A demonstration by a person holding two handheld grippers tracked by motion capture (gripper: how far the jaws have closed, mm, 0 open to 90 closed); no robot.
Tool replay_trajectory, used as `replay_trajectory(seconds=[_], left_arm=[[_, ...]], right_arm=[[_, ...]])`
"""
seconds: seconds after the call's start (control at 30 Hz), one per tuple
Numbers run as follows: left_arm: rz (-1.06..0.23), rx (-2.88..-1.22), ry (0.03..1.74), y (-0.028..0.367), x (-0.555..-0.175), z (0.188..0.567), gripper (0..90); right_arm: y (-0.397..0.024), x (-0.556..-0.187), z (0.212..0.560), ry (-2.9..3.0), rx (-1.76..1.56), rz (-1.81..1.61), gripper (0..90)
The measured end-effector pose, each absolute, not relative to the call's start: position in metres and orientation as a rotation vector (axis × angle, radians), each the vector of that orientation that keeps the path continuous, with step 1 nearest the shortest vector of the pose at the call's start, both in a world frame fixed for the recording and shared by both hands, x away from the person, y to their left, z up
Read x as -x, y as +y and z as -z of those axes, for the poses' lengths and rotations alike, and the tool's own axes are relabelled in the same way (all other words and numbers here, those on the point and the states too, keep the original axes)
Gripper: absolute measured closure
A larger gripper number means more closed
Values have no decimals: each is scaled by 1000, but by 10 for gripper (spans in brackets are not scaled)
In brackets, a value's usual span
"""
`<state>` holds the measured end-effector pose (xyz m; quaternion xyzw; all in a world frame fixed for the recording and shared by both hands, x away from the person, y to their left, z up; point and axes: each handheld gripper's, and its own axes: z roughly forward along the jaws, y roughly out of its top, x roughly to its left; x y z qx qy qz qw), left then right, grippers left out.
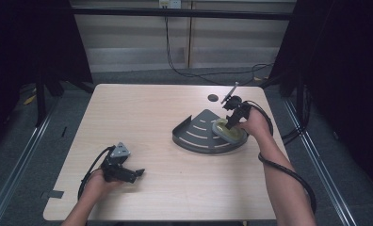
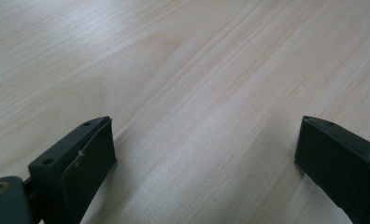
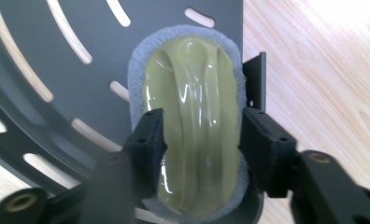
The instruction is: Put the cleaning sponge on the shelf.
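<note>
- Pale wood tabletop (image 1: 142, 117) fills my high view, with grey floor and dark curtains around it; its left half and far-left corner lie bare, so I have wide room there.
- My left gripper (image 1: 138, 174) rests near the near-left corner, pointing toward the middle of the near edge; in the left gripper view its jaws stand well apart over bare wood with nothing between them.
- A dark grey slotted rack (image 1: 194, 134), shaped like a quarter circle, lies right of centre, its straight side toward the right edge.
- An olive-green sponge holder (image 3: 197, 93) with a grey felt-like rim sits on the rack's right part, against its straight raised side.
- My right gripper (image 3: 199, 140) comes down on that holder from the far-right side; the jaws stand either side of it, one at each long flank, parted about as wide as it is. I cannot tell whether the pads press on it.
- A small dark round mark (image 1: 213, 98) sits near the far edge, just beyond the rack.
- My right gripper's cable loops along the right edge, narrowing the room there.
</note>
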<state>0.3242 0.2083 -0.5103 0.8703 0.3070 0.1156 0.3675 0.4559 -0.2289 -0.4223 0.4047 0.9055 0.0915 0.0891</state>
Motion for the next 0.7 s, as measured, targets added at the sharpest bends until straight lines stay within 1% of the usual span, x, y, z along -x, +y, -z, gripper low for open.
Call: replay_trajectory(seconds=[0.03, 0.2, 0.43, 0.47, 0.7], left_arm=[[-297, -2235, 789, 208, -324, 510, 45], [-297, -2236, 788, 208, -324, 510, 45], [-295, -2234, 787, 208, -324, 510, 45], [-295, -2234, 787, 208, -324, 510, 45], [-295, -2233, 787, 208, -324, 511, 45]], right_arm=[[-229, -456, 422, 2691, -1201, -278, 441], [-225, -456, 420, 2680, -1218, -317, 318], [-222, -452, 419, 2691, -1245, -371, 196], [-222, -451, 419, 2683, -1242, -377, 165], [-228, -441, 410, 2680, -1235, -425, 152]])
